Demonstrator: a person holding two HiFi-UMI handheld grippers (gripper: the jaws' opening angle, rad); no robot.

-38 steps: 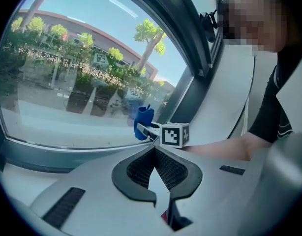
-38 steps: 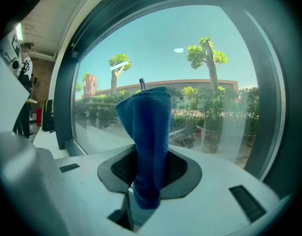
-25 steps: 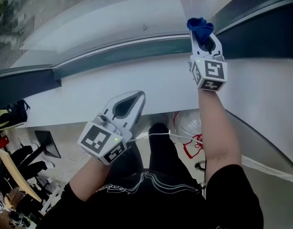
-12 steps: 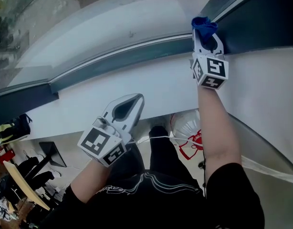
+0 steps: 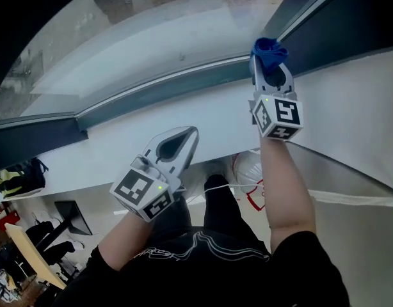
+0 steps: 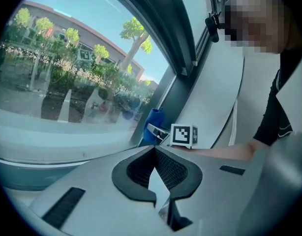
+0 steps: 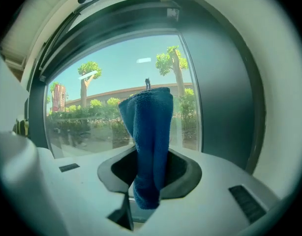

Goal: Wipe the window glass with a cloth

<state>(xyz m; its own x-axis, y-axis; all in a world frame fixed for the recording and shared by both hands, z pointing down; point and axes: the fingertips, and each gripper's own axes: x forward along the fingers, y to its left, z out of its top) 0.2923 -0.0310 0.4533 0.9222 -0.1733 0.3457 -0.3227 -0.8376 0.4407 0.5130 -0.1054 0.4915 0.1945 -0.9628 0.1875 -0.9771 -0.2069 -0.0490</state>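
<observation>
Up at lower rt corner of glass (image 5: pixel 152 37), rt tongs (image 5: pixel 268 57) clenched on blue cloth (image 5: pixel 269 47), w/ dark frame (image 5: pixel 350 24) just beside. Cloth bunched btwn tips, sticking up past them, lower end hanging in tongs' hollow; touching glass or not, can't tell. Lower down, lt tongs (image 5: pixel 187 133) clenched, tips together, nothing btwn, over white sill (image 5: pixel 120 139), well apart from cloth. In lt gripper view, cloth & rt marker cube (image 6: pixel 183 134) at corner by frame. Thru glass: trees (image 7: pixel 173 58), low bldg.
</observation>
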